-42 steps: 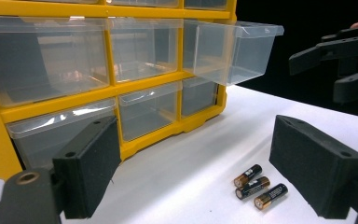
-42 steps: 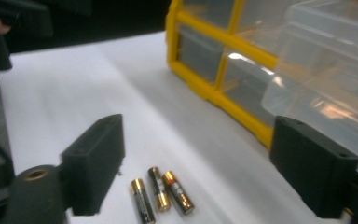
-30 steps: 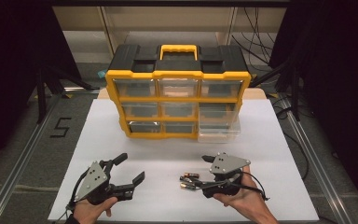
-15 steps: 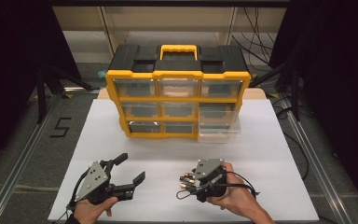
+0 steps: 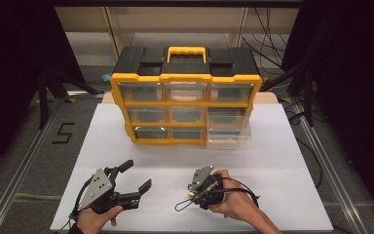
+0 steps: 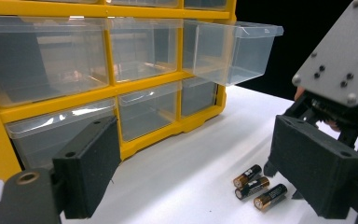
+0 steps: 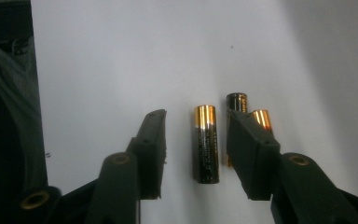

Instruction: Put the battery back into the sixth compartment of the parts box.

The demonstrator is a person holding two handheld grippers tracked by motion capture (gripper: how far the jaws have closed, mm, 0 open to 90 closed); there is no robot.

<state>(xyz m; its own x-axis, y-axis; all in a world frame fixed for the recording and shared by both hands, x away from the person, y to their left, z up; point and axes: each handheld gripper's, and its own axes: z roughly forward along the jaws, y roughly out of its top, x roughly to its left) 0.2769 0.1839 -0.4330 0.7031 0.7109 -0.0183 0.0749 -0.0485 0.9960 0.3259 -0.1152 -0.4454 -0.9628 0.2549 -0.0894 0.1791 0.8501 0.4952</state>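
White paper covers the desk [image 5: 282, 161], and dark floor lies all around it. A yellow box of drawers [image 5: 185, 105] stands far ahead of both claws. One clear drawer [image 6: 233, 49] at its bottom right corner is pulled out and looks empty.

The right claw [image 5: 193, 190] has changed the most. A second ago it was lying flat in an open palm, up off the desk. Now the hand has turned it over and brought it down low, with its tips pointing at the desk. In the right gripper view its jaws are spread, and one battery [image 7: 206, 142] lies right between them, not yet touched. Two more batteries [image 7: 249, 116] lie just past the far jaw, partly hidden behind it. In the left gripper view all three lie in a little row, side by side, just under the right claw.

The left claw [image 5: 132, 176] has not moved. Its jaws are spread wide and hold nothing. It rests in the other hand, well apart from the batteries.

This likely means the right claw is about to pinch the middle battery. The open drawer may be where it goes, but that is only a guess.
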